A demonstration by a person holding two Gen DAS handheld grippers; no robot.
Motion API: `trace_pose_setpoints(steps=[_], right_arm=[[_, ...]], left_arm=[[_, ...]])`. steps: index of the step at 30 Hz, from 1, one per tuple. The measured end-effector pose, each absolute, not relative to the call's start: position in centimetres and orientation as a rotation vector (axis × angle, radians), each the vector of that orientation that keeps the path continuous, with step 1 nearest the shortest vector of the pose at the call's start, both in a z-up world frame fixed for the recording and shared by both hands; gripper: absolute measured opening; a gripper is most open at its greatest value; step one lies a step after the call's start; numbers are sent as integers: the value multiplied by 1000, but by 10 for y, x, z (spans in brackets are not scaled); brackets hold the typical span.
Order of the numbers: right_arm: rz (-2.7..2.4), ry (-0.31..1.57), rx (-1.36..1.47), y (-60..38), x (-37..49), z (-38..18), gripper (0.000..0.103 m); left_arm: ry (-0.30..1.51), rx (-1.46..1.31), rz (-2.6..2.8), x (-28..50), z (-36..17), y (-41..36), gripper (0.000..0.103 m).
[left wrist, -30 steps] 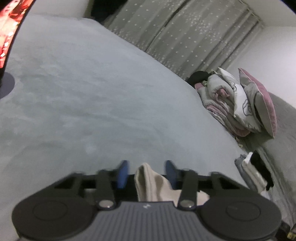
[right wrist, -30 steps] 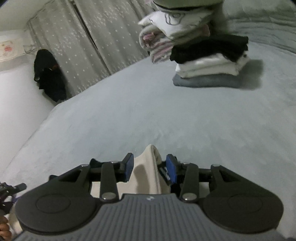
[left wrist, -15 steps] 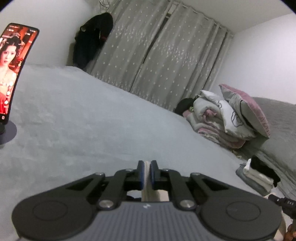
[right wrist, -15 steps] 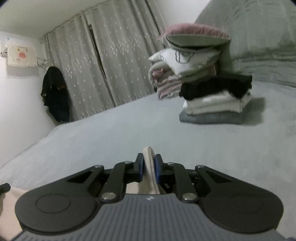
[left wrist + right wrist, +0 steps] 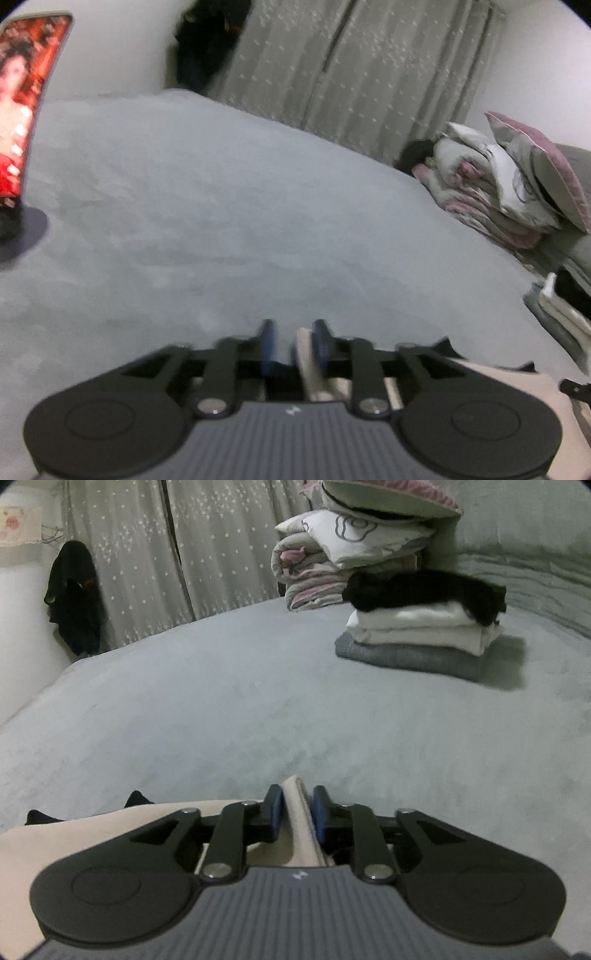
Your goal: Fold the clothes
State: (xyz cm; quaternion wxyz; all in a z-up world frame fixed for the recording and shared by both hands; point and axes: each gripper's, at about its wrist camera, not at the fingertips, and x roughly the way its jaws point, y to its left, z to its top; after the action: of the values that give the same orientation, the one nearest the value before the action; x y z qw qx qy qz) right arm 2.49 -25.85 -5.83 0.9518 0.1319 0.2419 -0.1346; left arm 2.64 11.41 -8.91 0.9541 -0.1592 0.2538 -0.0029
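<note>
No readable writing anywhere. The only mark is a small white logo on the grey body just behind each claw, too tiny to make out. Far left of the left claw [image 5: 291, 345] there's a phone [image 5: 27, 107] on a stand showing a red picture, no text I can read.

The beige garment [image 5: 295, 812] lies on the grey bed [image 5: 258, 709] right at the claws. In the right wrist view a fold of it stands up between the blue pads [image 5: 275, 814] of the right claw [image 5: 297, 814], and the rest spreads out to the left under the claw body. That claw has just been opening; its pads look barely clear of the fold now, where half a second ago they squeezed it tight.

The left claw has also just been opening. Its pads stand spread, with a strip of the cloth [image 5: 304, 354] lying against the inner face of the right-hand pad and a dark gap beside the other. Before, it was pinched shut on that strip.

Ahead and right of the right claw sits a stack of folded clothes [image 5: 421, 627], with piled bedding [image 5: 343, 554] behind it and curtains [image 5: 166, 554] at the back.
</note>
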Motion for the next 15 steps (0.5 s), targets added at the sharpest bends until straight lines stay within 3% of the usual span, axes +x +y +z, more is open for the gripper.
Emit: trace_pose_setpoints(steps=[2, 9, 15], right_arm=[[-285, 473, 245, -254, 21, -54, 46], [-251, 378, 123, -223, 10, -30, 58], [-68, 429, 56, -175, 4, -33, 61]], left_arm=[[476, -320, 6, 19, -80, 112, 50], [368, -249, -119, -2, -48, 80, 74], [434, -211, -295, -3, -61, 38, 75]])
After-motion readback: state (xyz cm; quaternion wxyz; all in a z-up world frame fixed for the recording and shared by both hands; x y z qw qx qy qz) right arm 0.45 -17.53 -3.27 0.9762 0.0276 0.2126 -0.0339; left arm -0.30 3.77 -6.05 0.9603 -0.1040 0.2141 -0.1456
